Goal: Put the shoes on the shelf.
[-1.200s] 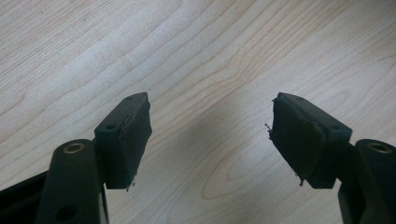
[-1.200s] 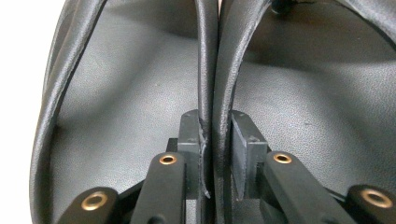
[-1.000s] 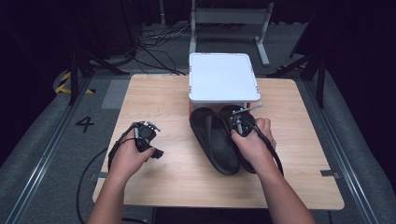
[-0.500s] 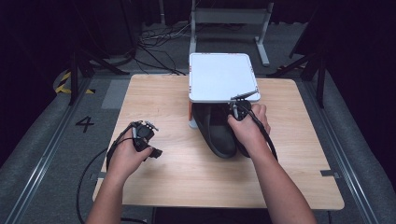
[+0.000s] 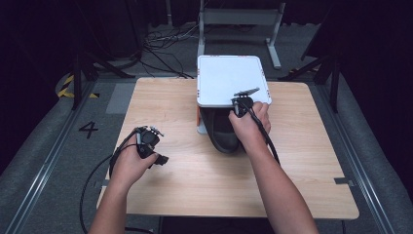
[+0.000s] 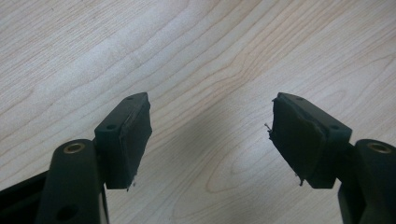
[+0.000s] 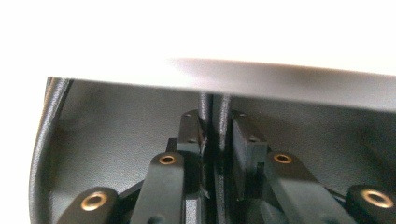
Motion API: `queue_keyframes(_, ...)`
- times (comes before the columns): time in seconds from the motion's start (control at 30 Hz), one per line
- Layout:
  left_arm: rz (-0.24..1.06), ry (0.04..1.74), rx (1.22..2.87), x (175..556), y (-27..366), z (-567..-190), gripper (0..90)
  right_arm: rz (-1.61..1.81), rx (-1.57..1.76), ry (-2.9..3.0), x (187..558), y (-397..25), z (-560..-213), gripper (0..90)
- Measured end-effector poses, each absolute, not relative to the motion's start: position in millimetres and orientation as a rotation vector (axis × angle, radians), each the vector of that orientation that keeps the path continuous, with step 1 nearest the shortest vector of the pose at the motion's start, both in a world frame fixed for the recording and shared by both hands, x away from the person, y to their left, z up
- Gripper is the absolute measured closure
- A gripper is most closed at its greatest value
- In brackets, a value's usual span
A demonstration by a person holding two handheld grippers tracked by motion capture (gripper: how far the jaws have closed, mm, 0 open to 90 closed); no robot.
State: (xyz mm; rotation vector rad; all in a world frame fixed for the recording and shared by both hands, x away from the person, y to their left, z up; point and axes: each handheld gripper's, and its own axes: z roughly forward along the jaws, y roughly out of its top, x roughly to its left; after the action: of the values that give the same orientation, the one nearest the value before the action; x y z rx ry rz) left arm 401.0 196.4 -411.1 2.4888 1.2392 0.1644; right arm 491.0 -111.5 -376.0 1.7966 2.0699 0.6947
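The right gripper (image 7: pixel 212 154) has its jaws pressed together on the thin edges of a pair of black slippers (image 5: pixel 225 134), two dark rims caught between the pads. It sits at the front edge of a white shelf (image 5: pixel 231 80) that stands on the wooden table (image 5: pixel 292 165), and the slippers lie on the table with their far ends already under the white top and their near ends poking out toward the person. From where I stand, the step in hand looks like sliding the pair in beneath the shelf. The next move, I'd judge, calls for a level push forward, kept low so the gripper clears the white edge just above it, then a release.

The left gripper (image 6: pixel 210 135) is spread wide with nothing between its pads, held over bare wood at the table's left, well apart from the shelf.
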Motion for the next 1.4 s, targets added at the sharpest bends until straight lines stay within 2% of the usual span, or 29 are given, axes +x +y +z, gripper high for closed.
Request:
queue_keyframes(0.5, 0.161, 1.237, 2.490, 401.2, 196.8, -411.4, 29.4, 0.665, 1.778, 1.992, 502.2, -97.8, -396.9, 75.3)
queue_keyframes(0.57, 0.157, 1.239, 2.488, 401.1, 196.2, -411.6, 29.4, 0.666, 1.740, 1.994, 502.5, -96.7, -397.8, 68.4)
queue_keyframes(0.63, 0.157, 1.233, 2.493, 401.2, 195.9, -411.5, 29.4, 0.734, 1.659, 1.995, 503.6, -98.9, -399.6, 54.0)
queue_keyframes(0.7, 0.149, 1.230, 2.489, 401.2, 194.7, -411.7, 29.4, 0.788, 1.643, 2.019, 502.7, -102.5, -400.3, 48.0)
queue_keyframes(1.4, 0.132, 1.152, 2.528, 406.6, 164.3, -403.3, 28.1, 0.981, 1.541, 2.084, 446.3, -153.7, -360.1, 44.9)
